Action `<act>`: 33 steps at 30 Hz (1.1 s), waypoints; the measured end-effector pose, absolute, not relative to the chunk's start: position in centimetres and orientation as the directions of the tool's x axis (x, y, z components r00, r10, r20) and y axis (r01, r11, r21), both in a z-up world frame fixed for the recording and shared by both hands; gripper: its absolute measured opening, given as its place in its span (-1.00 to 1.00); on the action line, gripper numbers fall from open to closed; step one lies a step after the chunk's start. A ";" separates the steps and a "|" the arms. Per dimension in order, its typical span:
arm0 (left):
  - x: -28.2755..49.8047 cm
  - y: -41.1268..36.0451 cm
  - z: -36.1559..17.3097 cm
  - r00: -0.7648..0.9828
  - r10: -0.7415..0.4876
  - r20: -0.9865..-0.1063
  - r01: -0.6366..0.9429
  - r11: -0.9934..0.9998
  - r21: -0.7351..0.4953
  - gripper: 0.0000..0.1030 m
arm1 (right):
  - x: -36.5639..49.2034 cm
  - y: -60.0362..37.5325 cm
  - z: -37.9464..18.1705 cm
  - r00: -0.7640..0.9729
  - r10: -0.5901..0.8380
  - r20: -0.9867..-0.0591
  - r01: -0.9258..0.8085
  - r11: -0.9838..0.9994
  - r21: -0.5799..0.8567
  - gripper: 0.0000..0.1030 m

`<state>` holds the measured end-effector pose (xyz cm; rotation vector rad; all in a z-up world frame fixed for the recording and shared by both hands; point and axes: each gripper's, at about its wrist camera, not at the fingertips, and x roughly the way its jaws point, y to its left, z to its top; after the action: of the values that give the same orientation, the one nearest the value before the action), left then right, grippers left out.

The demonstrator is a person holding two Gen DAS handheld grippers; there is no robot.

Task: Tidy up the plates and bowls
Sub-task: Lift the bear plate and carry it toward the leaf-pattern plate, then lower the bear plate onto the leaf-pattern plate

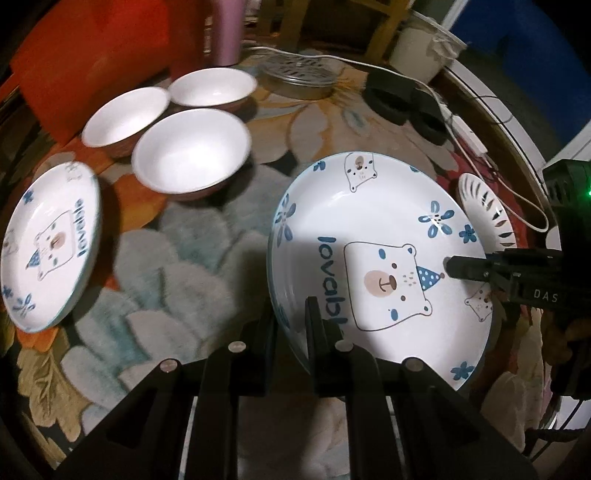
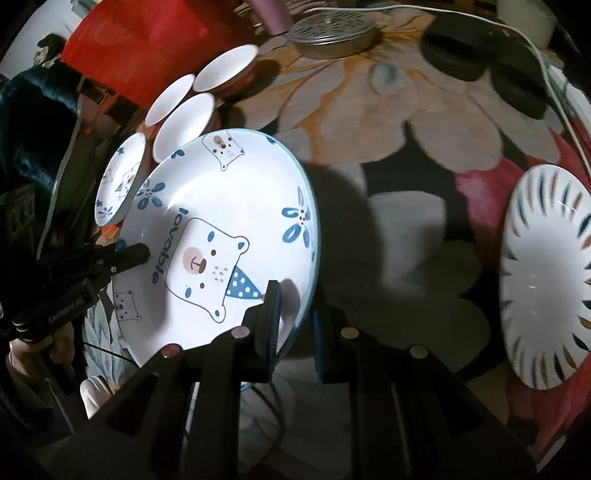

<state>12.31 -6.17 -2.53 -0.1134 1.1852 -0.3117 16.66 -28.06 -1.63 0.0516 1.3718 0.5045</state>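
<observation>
Carrying the bear plate [image 1: 380, 254] between both grippers, I've got the left gripper [image 1: 291, 314] clenched on its near rim and the right gripper [image 2: 295, 306] clenched on the opposite edge. I'd keep both hands level and matched, so nothing slips toward the bowls [image 1: 190, 155] beyond my fingertips.

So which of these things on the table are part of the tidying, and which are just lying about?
Part of the job:
- bear plate held at opposite rims by the left tool and right tool
- second bear plate
- three white bowls
- striped plate

Just lying about:
- metal lid
- pink bottle
- white cable
- red box
</observation>
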 end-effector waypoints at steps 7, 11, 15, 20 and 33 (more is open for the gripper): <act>13.5 -10.2 -2.3 0.332 -0.327 -0.885 0.230 0.938 -0.260 -0.75 | 16.7 -32.1 -1.1 0.134 0.347 -0.928 -0.262 0.916 0.304 -0.69; 14.0 -12.5 -2.1 0.329 -0.338 -0.882 0.262 0.930 -0.259 -0.75 | 16.7 -34.3 -0.8 0.148 0.331 -0.932 -0.231 0.928 0.293 -0.69; 14.4 -14.7 -1.9 0.324 -0.351 -0.879 0.287 0.921 -0.263 -0.75 | 16.7 -36.3 -0.4 0.161 0.317 -0.935 -0.203 0.937 0.283 -0.69; 14.8 -17.2 -1.7 0.316 -0.368 -0.875 0.316 0.910 -0.269 -0.75 | 16.6 -38.6 -0.1 0.173 0.300 -0.938 -0.171 0.947 0.271 -0.69; 16.1 -22.6 -1.6 0.292 -0.395 -0.871 0.355 0.890 -0.284 -0.75 | 16.7 -43.8 0.3 0.192 0.263 -0.945 -0.086 0.964 0.251 -0.68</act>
<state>16.10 -22.65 -1.61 -0.0384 1.1729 -0.5001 16.70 -43.80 0.32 0.1536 1.3574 0.2470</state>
